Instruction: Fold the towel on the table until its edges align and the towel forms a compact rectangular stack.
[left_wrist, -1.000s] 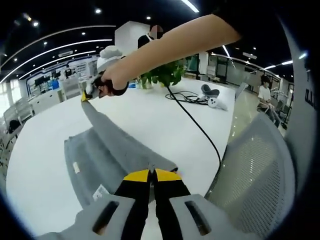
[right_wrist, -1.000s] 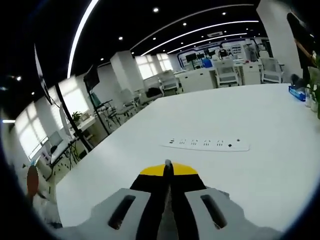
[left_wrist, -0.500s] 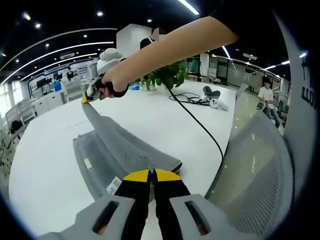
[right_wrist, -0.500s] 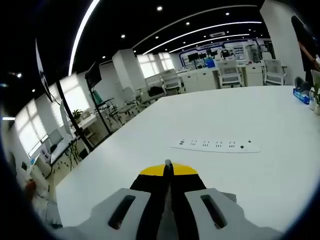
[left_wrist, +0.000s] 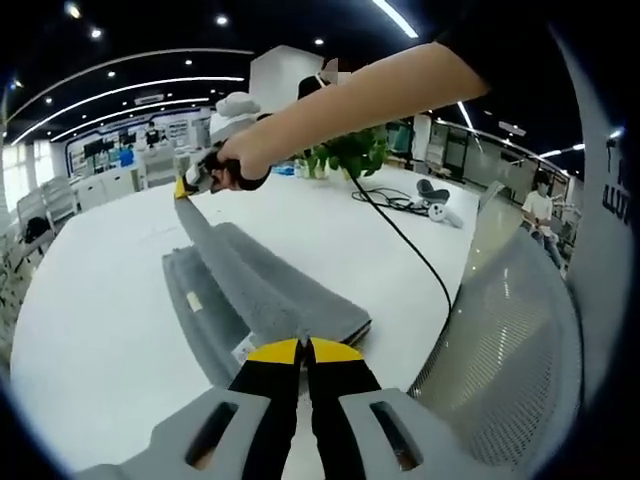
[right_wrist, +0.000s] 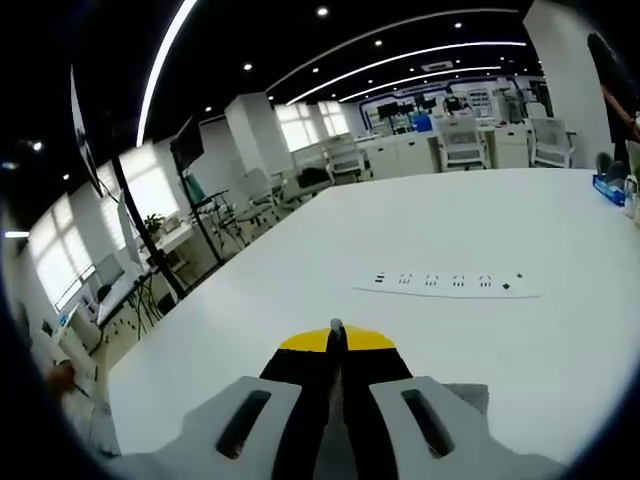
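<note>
While its yellow-tipped jaws stand pressed together on the near corner of the grey towel, the left hand-held gripper looks along the towel's long axis, which runs away from it toward the right hand-held gripper. That one, seen in the left gripper view, pinches the far corner and holds it raised above the white surface, so a folded-over layer slopes down onto the layer lying flat. A small white label shows on the lower layer. In the right gripper view the right hand-held gripper's jaws are together with a sliver of grey cloth between the tips; the cloth below them is mostly hidden. A white power strip lies well beyond on the surface.
</note>
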